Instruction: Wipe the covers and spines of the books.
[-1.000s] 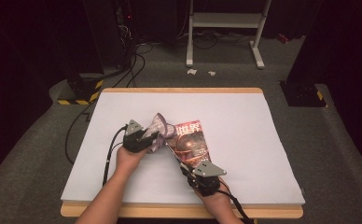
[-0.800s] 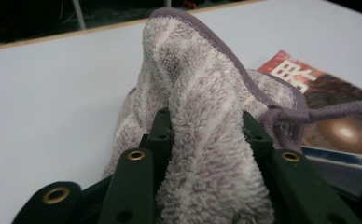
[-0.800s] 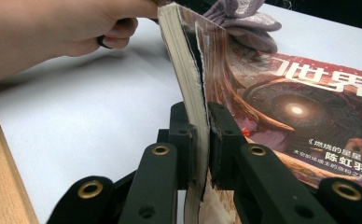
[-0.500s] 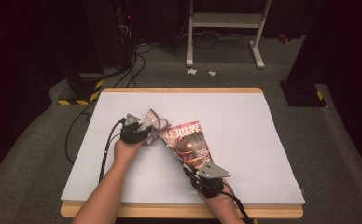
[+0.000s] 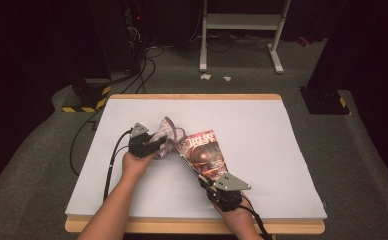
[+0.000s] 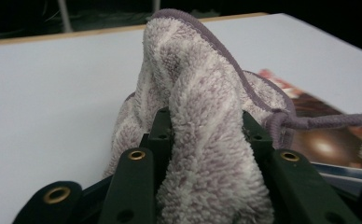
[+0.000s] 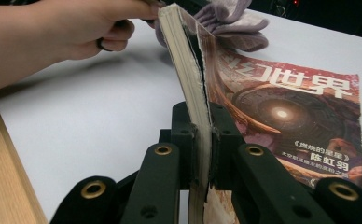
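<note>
White-covered table [image 5: 262,165] with a light wooden edge; work sits left of centre, toward the near side. Left gripper [image 5: 154,146] — jaws closed down on a bunched lilac-and-white terry cloth with a purple hem [image 5: 168,136]; in the left gripper view the cloth [image 6: 202,140] fills the gap between the two black jaws and stands up in a peak above them, its hem loop trailing off to the right. The cloth rests on the table at the far left corner of a thin paperback magazine with a dark red cover and large Chinese characters [image 5: 205,152], touching or overlapping that corner; exact overlap cannot be told. Right gripper [image 5: 188,161] — jaws nearly shut, clamped on the magazine's spine-side edge. In the right gripper view the magazine [image 7: 291,112] is held between the jaws near its near corner, the gripped edge raised so the cream page block stands upright and tilts away, while the cover's far side lies flat on the table. The person's left hand [image 7: 76,28] shows at upper left in that view, just behind the lifted edge and next to the cloth. The two grippers are near each other, the left farther from the person than the right.
</note>
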Demonstrator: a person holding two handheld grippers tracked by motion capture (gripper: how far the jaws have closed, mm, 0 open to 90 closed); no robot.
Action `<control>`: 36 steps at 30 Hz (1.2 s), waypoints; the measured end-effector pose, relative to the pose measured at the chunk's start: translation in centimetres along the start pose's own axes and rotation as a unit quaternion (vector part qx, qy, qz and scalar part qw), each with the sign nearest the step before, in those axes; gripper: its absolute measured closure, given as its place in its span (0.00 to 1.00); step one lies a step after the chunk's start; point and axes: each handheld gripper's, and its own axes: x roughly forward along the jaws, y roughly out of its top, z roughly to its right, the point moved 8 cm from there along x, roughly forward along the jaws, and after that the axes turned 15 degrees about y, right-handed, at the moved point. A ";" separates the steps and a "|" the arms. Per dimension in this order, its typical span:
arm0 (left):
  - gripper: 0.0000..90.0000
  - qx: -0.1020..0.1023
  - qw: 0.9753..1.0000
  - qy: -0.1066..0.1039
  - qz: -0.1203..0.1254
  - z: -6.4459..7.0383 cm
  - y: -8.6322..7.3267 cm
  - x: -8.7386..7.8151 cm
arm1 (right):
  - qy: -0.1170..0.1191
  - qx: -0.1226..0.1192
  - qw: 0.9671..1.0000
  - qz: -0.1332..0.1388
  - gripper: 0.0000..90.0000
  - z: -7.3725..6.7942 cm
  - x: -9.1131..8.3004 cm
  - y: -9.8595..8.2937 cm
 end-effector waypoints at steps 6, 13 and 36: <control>0.72 0.018 0.999 -0.031 0.034 3.8 1.1 -3.6 | -0.012 -0.019 1.000 -0.009 0.91 -0.4 2.0 1.0; 0.71 0.050 0.995 -0.062 0.066 7.6 1.8 -7.2 | -0.014 -0.019 1.000 -0.008 0.91 -0.1 2.5 1.2; 0.70 0.034 0.998 0.037 0.041 1.1 0.1 -6.2 | -0.022 -0.022 1.000 -0.006 0.92 0.1 2.4 0.9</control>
